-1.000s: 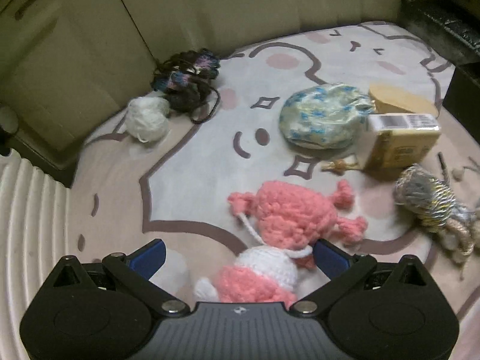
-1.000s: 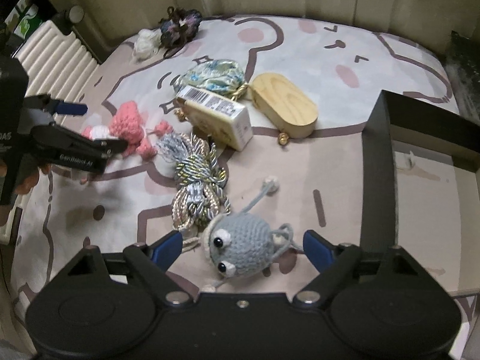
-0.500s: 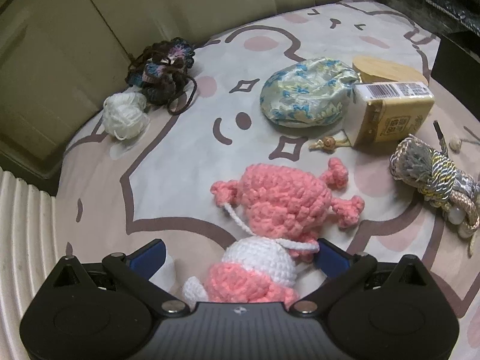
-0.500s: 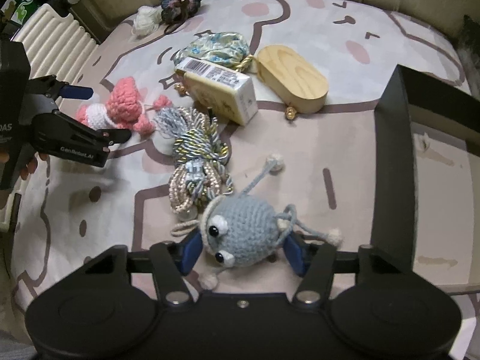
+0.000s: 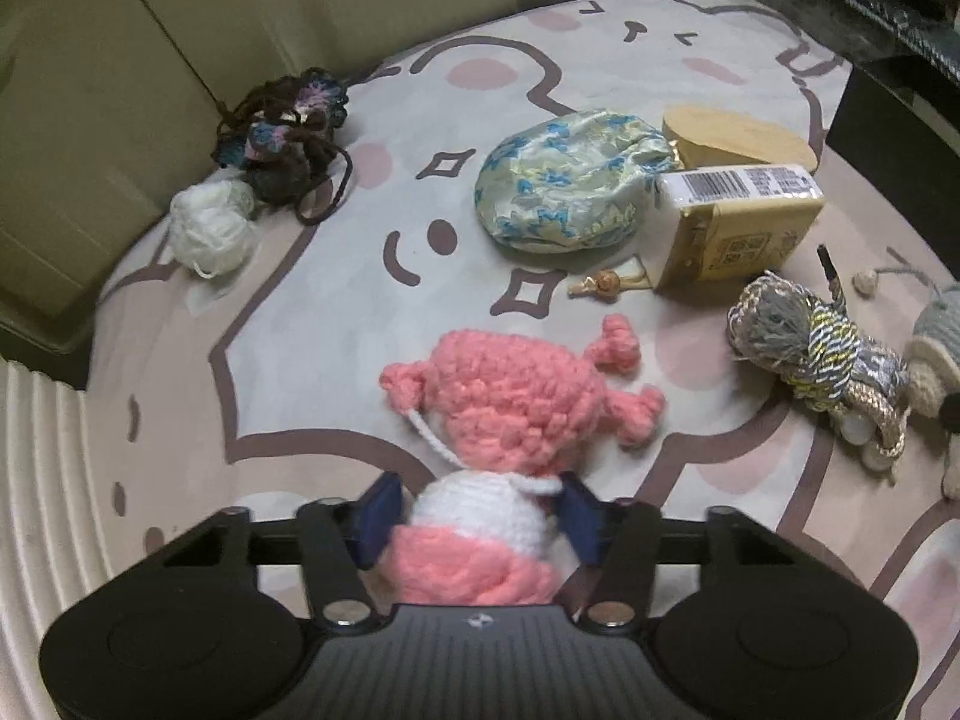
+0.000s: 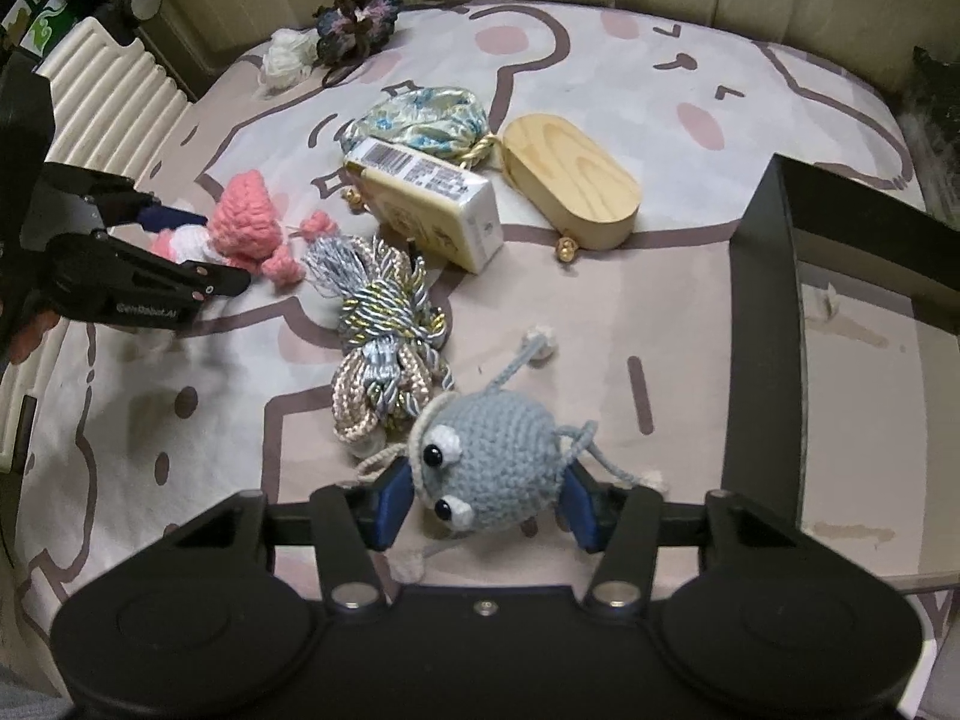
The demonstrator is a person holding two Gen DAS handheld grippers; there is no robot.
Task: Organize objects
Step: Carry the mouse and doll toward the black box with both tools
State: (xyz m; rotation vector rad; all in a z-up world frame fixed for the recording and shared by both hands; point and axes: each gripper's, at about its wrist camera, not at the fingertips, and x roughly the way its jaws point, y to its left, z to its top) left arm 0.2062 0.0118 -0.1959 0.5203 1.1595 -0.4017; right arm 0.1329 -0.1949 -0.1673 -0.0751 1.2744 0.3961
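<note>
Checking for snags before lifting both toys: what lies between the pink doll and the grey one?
In the right wrist view, the bundle of braided cords lies between the pink crochet doll and the grey crochet toy.

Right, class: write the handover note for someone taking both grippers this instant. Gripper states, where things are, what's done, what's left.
Left gripper: shut on the pink crochet doll, which lies on the mat.
Right gripper: shut on the grey crochet toy, beside the cord bundle.
The black box to the right holds none of these things.
The carton, wooden case, brocade pouch and yarn lie loose on the mat.
Done: both toys gripped. Left: everything else, probably into the box.
</note>
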